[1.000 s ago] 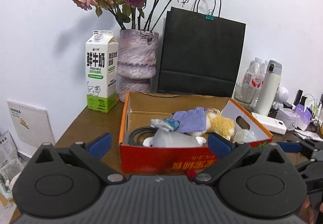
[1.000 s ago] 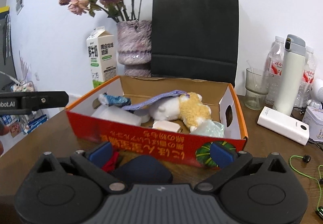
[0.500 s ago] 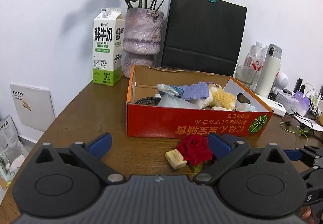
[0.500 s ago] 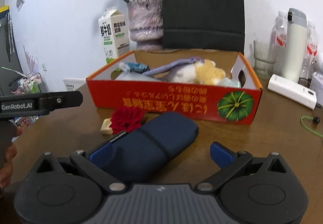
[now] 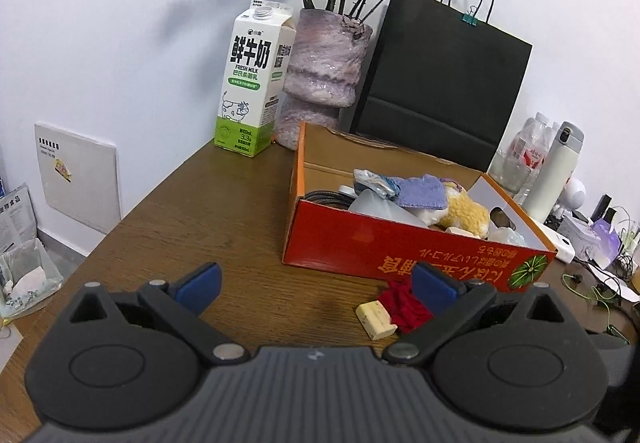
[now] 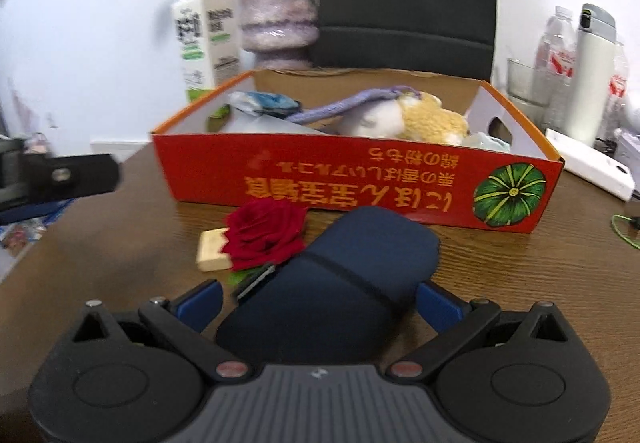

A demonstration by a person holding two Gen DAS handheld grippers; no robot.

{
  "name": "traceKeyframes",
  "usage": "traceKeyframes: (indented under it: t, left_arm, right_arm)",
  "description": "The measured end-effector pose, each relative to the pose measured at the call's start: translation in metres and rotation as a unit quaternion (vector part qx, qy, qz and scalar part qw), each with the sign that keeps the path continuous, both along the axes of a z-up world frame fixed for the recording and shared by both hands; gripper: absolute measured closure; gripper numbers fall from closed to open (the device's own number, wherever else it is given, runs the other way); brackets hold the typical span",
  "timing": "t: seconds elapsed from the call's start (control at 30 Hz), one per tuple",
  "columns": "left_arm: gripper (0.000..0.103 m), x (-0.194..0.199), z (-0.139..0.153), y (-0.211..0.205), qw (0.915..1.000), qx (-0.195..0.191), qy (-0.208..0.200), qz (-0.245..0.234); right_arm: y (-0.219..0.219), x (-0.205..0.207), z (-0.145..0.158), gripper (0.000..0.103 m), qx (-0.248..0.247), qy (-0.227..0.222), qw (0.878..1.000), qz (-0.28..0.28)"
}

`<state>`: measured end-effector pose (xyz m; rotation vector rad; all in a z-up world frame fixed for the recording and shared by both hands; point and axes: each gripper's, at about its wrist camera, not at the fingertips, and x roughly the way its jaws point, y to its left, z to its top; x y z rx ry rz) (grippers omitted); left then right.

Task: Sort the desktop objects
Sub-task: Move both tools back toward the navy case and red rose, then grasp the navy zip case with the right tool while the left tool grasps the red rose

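Blue-padded right gripper [image 6: 318, 303] is spread wide around a navy pouch [image 6: 332, 283] lying on the wooden table [image 6: 120, 243]; contact cannot be confirmed. Left gripper [image 5: 316, 283] is wide open, holding nothing. Red rose [image 6: 266, 233] and cream block [image 6: 212, 251] lie left of the pouch, near the orange box [image 6: 360, 179].
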<state>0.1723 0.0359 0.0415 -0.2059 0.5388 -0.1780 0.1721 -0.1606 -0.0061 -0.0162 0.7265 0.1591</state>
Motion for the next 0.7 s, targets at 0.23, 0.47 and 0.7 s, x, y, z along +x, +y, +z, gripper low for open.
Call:
traceKeyframes:
  t: [0.23,0.47,0.7]
  left_arm:
    - [0.000,0.000,-0.003,-0.005,0.9999,0.006,0.003,-0.008]
    - [0.000,0.001,-0.007,-0.008,0.9998,0.014,0.008,-0.010]
    - [0.000,0.000,-0.013,-0.020,0.9991,0.034,0.013,-0.021]
  right_arm:
    - [-0.014,0.005,-0.006,0.005,0.018,0.008,1.000,0.006]
    - [-0.031,-0.002,-0.005,0.017,0.017,0.004,0.999,0.041]
    - [-0.059,-0.007,-0.003,0.021,0.028,-0.001,0.998,0.049]
